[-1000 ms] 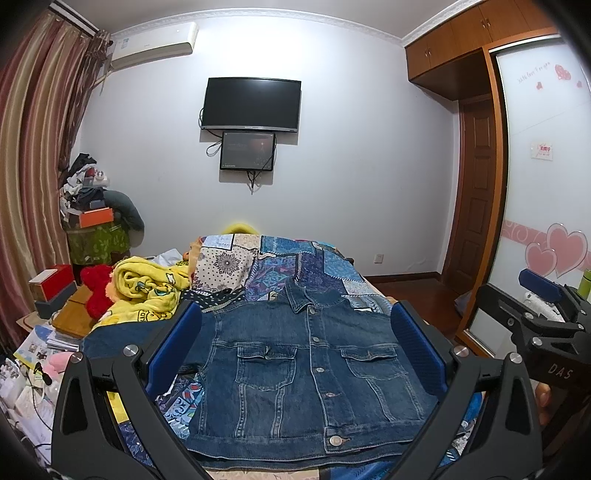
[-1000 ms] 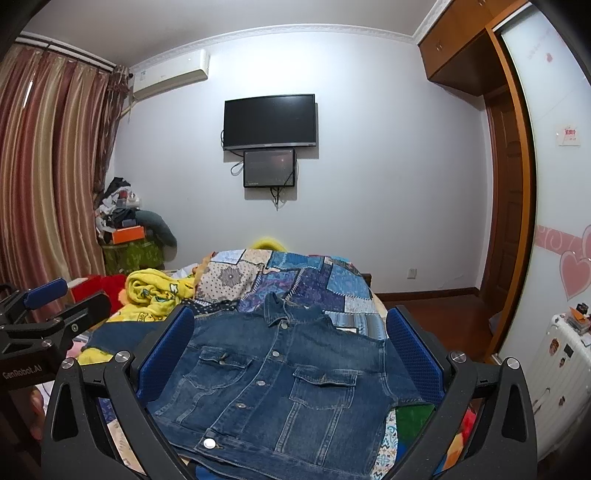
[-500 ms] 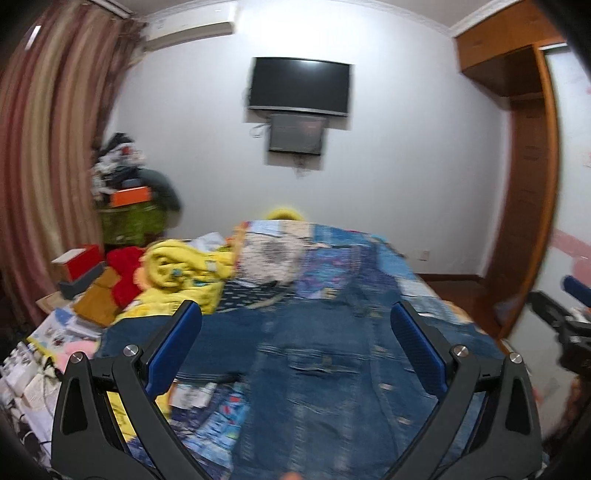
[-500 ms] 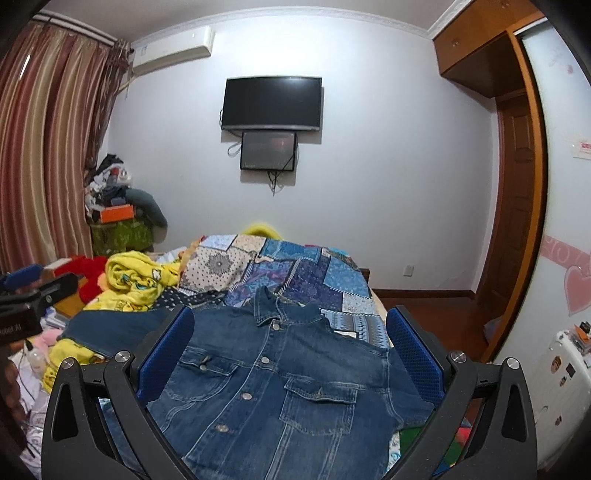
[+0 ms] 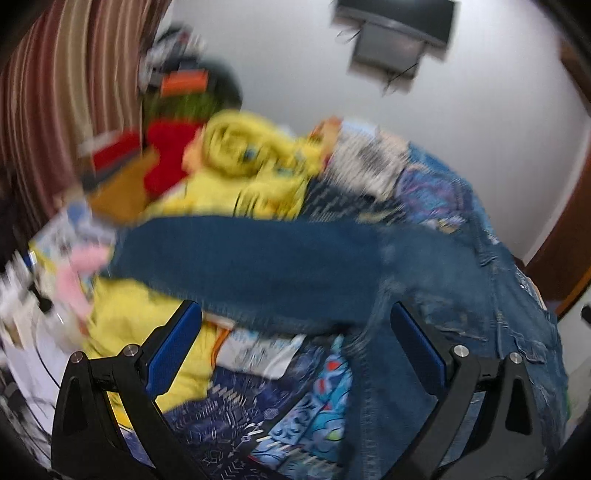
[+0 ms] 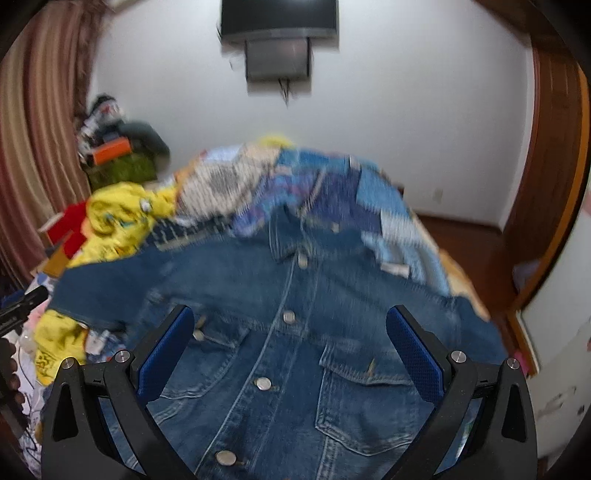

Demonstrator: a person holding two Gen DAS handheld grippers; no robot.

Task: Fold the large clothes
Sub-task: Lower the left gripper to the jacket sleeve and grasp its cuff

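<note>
A blue denim jacket (image 6: 295,332) lies front up on the patchwork-covered bed, buttoned, collar away from me. Its left sleeve (image 5: 258,266) stretches out to the left over yellow cloth. My left gripper (image 5: 295,328) is open and empty, hovering just above the sleeve near the armpit. My right gripper (image 6: 290,332) is open and empty above the jacket's chest, between the two chest pockets. Both views are motion-blurred.
A yellow blanket (image 5: 243,162) and red cloth (image 5: 166,155) pile up at the bed's left. A patchwork quilt (image 6: 332,192) covers the bed. Striped curtains (image 5: 55,110) hang left; a TV (image 6: 279,14) is on the far wall; a wooden door frame (image 6: 554,184) stands right.
Both grippers have dropped and moved forward toward the jacket. The left one has swung left over the sleeve; the right one has come down over the chest. Both stay open.
</note>
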